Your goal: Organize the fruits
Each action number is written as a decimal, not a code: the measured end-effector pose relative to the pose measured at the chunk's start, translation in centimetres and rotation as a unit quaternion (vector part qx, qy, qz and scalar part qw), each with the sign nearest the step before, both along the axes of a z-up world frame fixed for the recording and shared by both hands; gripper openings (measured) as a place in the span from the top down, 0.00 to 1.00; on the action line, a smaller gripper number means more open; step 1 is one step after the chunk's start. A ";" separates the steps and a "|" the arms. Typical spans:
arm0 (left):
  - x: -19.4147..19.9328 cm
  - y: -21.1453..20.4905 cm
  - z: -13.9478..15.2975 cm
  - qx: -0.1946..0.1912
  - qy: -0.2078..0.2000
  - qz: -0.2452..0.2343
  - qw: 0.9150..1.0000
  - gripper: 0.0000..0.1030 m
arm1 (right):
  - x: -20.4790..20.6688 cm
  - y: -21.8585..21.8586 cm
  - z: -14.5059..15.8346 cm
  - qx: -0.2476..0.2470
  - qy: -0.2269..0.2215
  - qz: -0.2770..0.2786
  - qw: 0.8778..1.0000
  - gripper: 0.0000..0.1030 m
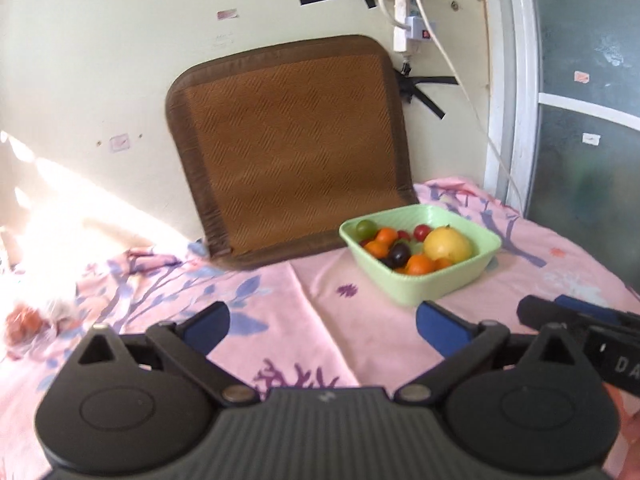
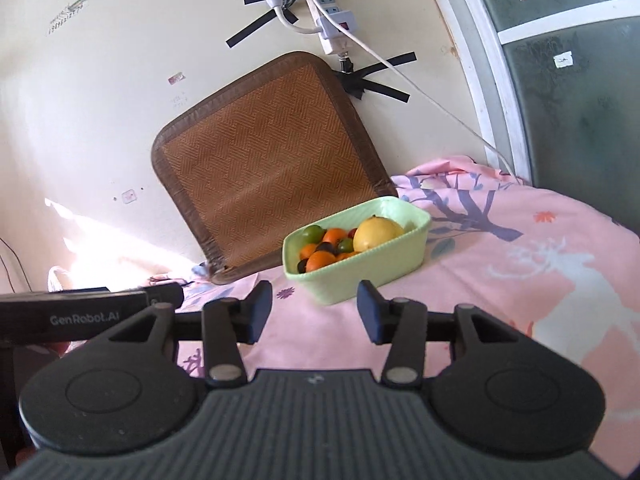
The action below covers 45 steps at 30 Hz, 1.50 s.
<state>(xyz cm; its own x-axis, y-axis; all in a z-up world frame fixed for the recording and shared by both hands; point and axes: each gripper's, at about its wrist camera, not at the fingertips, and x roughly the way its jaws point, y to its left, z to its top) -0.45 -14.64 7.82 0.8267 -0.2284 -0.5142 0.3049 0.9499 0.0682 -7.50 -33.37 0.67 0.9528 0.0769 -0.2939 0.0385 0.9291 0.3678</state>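
Both your tongs are spread and empty: the left tongs hang wide over the pink cloth, and the right tongs are parted a little less. The green bowl sits just ahead of the right tongs, and ahead and to the right of the left tongs; it looks to be resting on the cloth-covered surface.

The fruits are heaped inside it. The lemon is the biggest piece, probably firm and heaviest, so close across its middle; its nub tilts up and away from you, though its long axis is hard to judge. The small oranges, the green grapes, and the dark plum are round with no clear axis. They're likely smooth, light and easily bruised, so pinch them gently across their widest part.
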 end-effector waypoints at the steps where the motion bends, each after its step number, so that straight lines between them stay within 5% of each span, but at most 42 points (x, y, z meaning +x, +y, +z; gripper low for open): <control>1: -0.3 0.2 -0.1 0.003 0.003 0.003 1.000 0.00 | -0.3 0.2 0.0 0.001 -0.002 0.002 1.000 0.50; 31: -2.7 2.8 -2.8 0.035 -0.006 0.086 0.996 0.00 | -2.4 1.9 -0.3 0.016 -0.002 0.030 0.999 0.47; 45: -2.5 2.4 -3.2 0.026 0.013 0.075 0.997 0.00 | -2.4 1.7 -0.6 0.026 0.002 0.024 0.999 0.47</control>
<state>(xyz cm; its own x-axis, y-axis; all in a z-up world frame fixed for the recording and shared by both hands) -2.96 -12.23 4.59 0.8352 -0.0762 -0.5446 0.1625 0.9803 0.1121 -9.92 -31.70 0.06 0.9462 0.1378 -0.2926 -0.0042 0.9098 0.4150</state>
